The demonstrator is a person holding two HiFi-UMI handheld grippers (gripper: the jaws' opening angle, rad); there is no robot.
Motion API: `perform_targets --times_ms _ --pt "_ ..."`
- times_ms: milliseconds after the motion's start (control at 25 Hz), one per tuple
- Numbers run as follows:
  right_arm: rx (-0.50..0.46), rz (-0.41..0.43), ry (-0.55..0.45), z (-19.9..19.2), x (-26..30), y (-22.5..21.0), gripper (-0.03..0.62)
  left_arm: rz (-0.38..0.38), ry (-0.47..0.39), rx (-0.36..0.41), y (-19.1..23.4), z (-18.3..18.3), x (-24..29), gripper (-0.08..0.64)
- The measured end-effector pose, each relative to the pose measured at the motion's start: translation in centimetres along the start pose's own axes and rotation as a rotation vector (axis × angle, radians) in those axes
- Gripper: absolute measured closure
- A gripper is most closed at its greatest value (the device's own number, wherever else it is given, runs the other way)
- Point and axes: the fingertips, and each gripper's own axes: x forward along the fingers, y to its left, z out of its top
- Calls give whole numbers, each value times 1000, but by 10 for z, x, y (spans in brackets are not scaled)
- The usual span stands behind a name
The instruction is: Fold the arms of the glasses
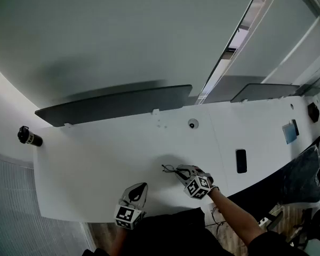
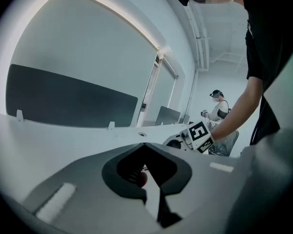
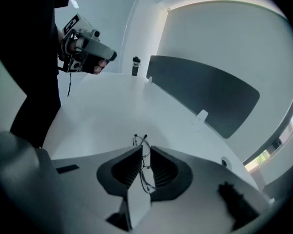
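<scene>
Two grippers at the near edge of a white desk [image 1: 96, 164], one in each hand.

Right gripper [image 3: 145, 151]: angled down toward the desktop, jaws closed on a pair of thin wire glasses [image 3: 146, 172]. Grips the frame edge-on between the ribbed pads, one lens down in the gap, the rest poking out past the tips along with two dark ends. Hard to tell whether the arms are folded or open. From the head view, glasses just beyond the jaw tips, toward the middle of the desk, with a faint shadow beneath. Cannot tell whether touching the surface or held just above it.

Left gripper [image 2: 145, 145]: close to the body on the person's left, pointing nearly level across the desk. Jaws pressed together, tips meeting, nothing between them. Well apart from the glasses and touching nothing on the desk.

Along the far edge of the desk, a long dark divider [image 1: 112, 104], standing upright. Off the desk's far left corner, a small black bottle [image 1: 29, 136]. To the right of the right gripper, a flat dark rectangle [image 1: 241, 160] lying on the desktop.
</scene>
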Motion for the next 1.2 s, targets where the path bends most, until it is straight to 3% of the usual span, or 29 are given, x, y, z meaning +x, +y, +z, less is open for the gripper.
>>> perform_targets --times_ms 200,600,840,1200 --pt "-63 57 52 -8 16 5 517 -26 -32 -9 2 -3 0 555" --pt "-37 107 101 -22 32 10 512 -67 -43 -12 -2 -10 1 555" --pt "-1 112 115 -18 33 9 512 -68 -43 -18 -2 -11 1 555" --pt "-31 103 173 -20 39 5 515 -66 -49 -27 -1 -9 1 554"
